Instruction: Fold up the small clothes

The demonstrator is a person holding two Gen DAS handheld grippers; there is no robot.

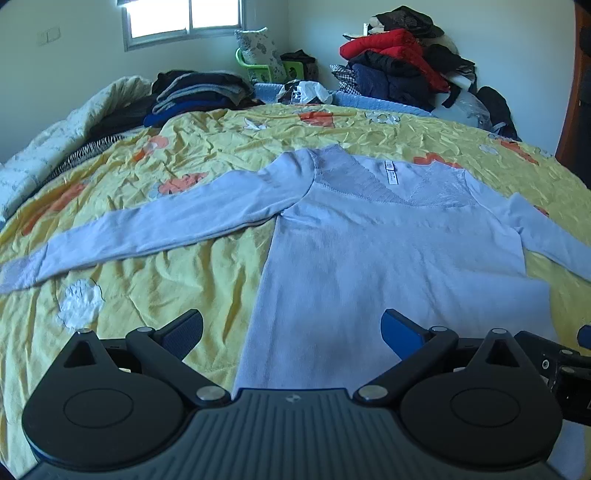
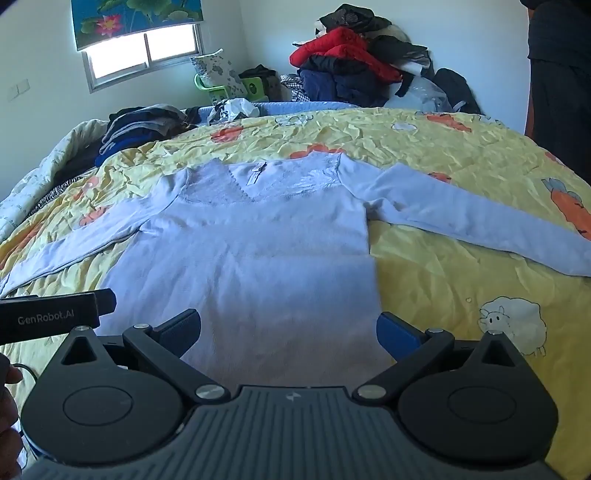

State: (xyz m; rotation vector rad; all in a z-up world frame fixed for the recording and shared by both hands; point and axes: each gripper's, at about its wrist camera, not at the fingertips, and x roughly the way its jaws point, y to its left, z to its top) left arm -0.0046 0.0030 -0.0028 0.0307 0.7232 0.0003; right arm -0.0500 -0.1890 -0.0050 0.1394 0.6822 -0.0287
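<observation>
Left wrist view: looking forward and downward along the left gripper [image 1: 291, 332], close over the bed [image 1: 184, 258]. Right wrist view: facing likewise from the right gripper [image 2: 288, 332]. Both are sharing the pale sweater [image 1: 369, 251], far wall and window [image 1: 184, 18].

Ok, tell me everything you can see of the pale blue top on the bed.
The top is a pale blue, long-sleeved knit with a V-neck trimmed in lace-like panels and a small white label inside the collar. It lies flat and face up on the yellow patterned bedspread, unfolded, collar away from the cameras, hem nearest them. Both sleeves are spread out to the sides, angled slightly toward the hem. The fabric looks soft, thin and mostly smooth. Only the bedspread touches it; neither open hand-held gripper does.
</observation>
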